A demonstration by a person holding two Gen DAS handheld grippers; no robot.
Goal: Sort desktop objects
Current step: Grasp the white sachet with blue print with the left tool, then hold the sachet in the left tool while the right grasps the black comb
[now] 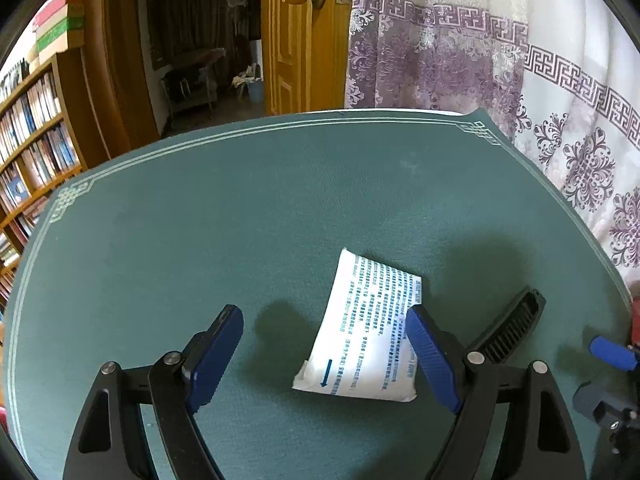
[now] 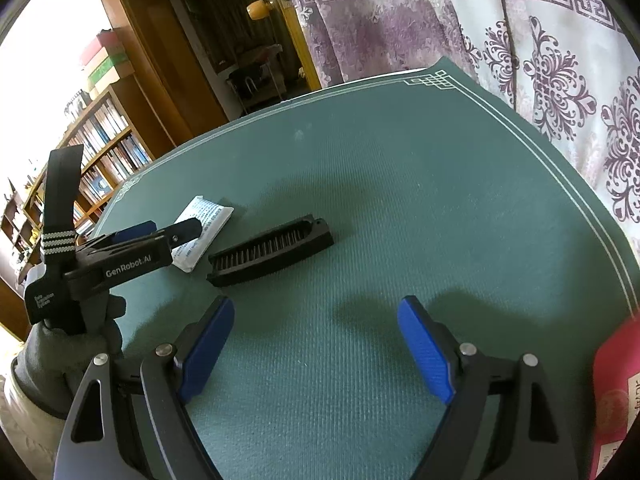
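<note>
A white packet with blue print [image 1: 366, 332] lies flat on the green mat [image 1: 240, 208]. My left gripper [image 1: 324, 320] hovers over it, open, the packet lying between the fingers with the right pad [image 1: 430, 356] over its right edge. A black brush [image 1: 508, 328] lies to the packet's right, partly behind that finger. In the right wrist view the packet [image 2: 204, 226] and the brush [image 2: 272, 250] lie side by side, and the left gripper [image 2: 160, 230] reaches over the packet. My right gripper [image 2: 316, 312] stands open over bare mat [image 2: 400, 184], nearer than the brush, with nothing between its fingers.
A red box [image 2: 616, 392] sits at the mat's right front corner. A patterned purple-and-white curtain [image 1: 560, 100] hangs beyond the right edge. A bookshelf [image 1: 32, 136] and an open wooden door [image 1: 300, 40] stand behind. A gloved hand [image 2: 68, 344] holds the left gripper.
</note>
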